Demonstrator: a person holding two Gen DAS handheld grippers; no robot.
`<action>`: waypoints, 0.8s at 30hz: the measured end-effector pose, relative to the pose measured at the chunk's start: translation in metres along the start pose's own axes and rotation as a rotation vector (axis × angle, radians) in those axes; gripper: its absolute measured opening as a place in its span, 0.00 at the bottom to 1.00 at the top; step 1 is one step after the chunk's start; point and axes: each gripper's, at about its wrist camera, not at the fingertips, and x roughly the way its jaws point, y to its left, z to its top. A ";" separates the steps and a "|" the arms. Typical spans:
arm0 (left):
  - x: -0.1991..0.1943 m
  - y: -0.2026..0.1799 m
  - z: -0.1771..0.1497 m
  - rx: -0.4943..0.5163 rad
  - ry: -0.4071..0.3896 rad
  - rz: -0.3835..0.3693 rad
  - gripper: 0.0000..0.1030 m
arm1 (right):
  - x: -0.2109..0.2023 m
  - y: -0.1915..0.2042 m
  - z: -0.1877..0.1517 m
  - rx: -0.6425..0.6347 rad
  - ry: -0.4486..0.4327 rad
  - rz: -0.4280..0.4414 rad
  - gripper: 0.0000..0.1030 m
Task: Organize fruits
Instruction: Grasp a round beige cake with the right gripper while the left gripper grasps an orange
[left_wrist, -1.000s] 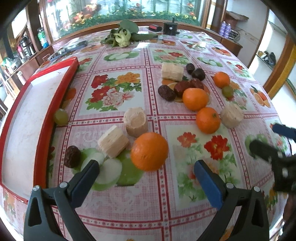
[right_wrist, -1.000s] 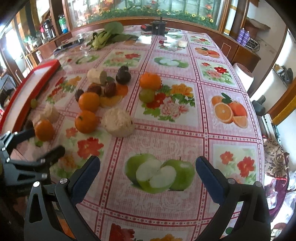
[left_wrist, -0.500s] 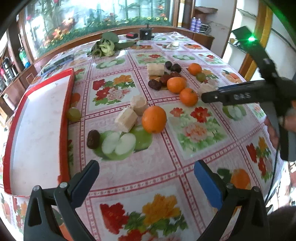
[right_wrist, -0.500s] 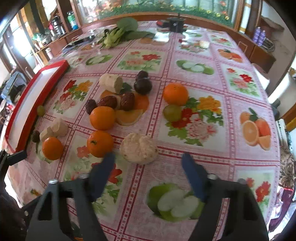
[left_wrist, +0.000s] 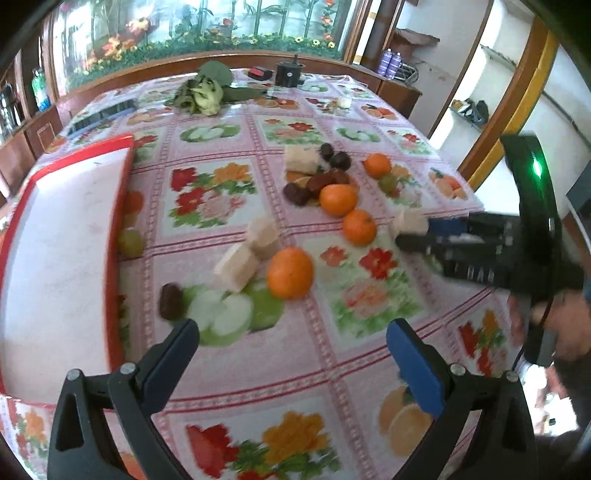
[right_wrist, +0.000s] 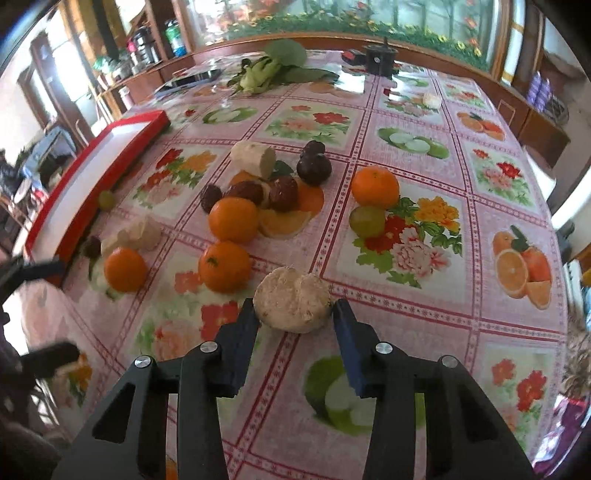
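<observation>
Several oranges, dark dates, green grapes and pale cut chunks lie on the flowered tablecloth. My right gripper (right_wrist: 293, 314) has its jaws closing around a pale round chunk (right_wrist: 293, 299); both pads touch its sides. From the left wrist view, the right gripper (left_wrist: 424, 236) reaches that chunk (left_wrist: 408, 221) from the right. My left gripper (left_wrist: 291, 328) is open and holds nothing, above the cloth and short of the nearest orange (left_wrist: 290, 273). Two more oranges (right_wrist: 225, 266) (right_wrist: 232, 219) lie just left of the gripped chunk.
A red-rimmed white tray (left_wrist: 118, 229) lies at the left with a grape (left_wrist: 129, 240) against its rim. Leafy greens (left_wrist: 207, 88) and a dark round container (left_wrist: 290, 74) stand at the far end. A person's hand (left_wrist: 565, 321) holds the right gripper.
The right jaws went from wide open to narrow around the pale chunk as the gripper moved up to it. The left gripper pulled back and up from the nearest orange.
</observation>
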 end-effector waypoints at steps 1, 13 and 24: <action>0.002 -0.002 0.003 -0.008 0.002 -0.018 0.95 | -0.002 0.001 -0.003 -0.011 -0.003 -0.006 0.40; 0.033 -0.012 0.026 -0.055 0.032 0.004 0.78 | -0.011 -0.013 -0.018 -0.007 -0.021 0.006 0.40; 0.047 0.004 0.027 -0.102 0.059 0.074 0.50 | -0.013 -0.017 -0.021 -0.006 -0.037 0.058 0.40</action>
